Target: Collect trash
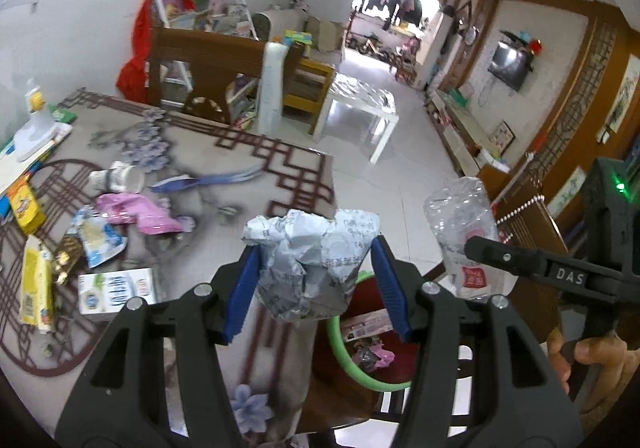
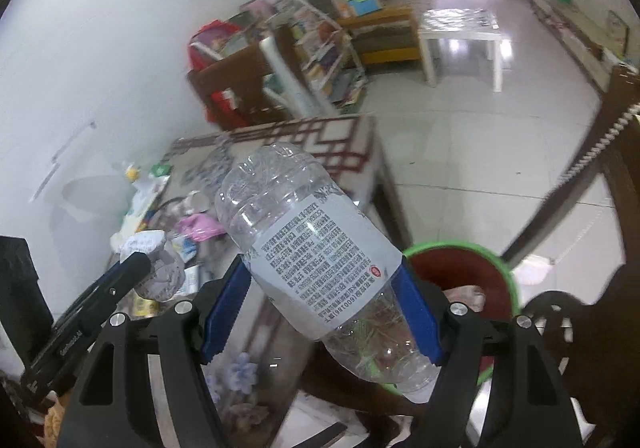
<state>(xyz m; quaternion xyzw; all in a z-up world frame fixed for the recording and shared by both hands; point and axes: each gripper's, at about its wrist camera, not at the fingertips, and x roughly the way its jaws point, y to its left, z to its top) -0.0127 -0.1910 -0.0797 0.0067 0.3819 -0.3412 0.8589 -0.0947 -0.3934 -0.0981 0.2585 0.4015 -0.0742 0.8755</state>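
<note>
My left gripper is shut on a crumpled ball of printed paper and holds it above the table's corner, near a green-rimmed red bin. My right gripper is shut on a clear plastic bottle with a grey label, held over the same bin. The bottle also shows in the left wrist view. The paper ball also shows in the right wrist view. The bin holds some wrappers.
The patterned table carries more trash at the left: a paper cup, a pink wrapper, a blue packet, a yellow wrapper, a white carton. A dark wooden chair stands at right.
</note>
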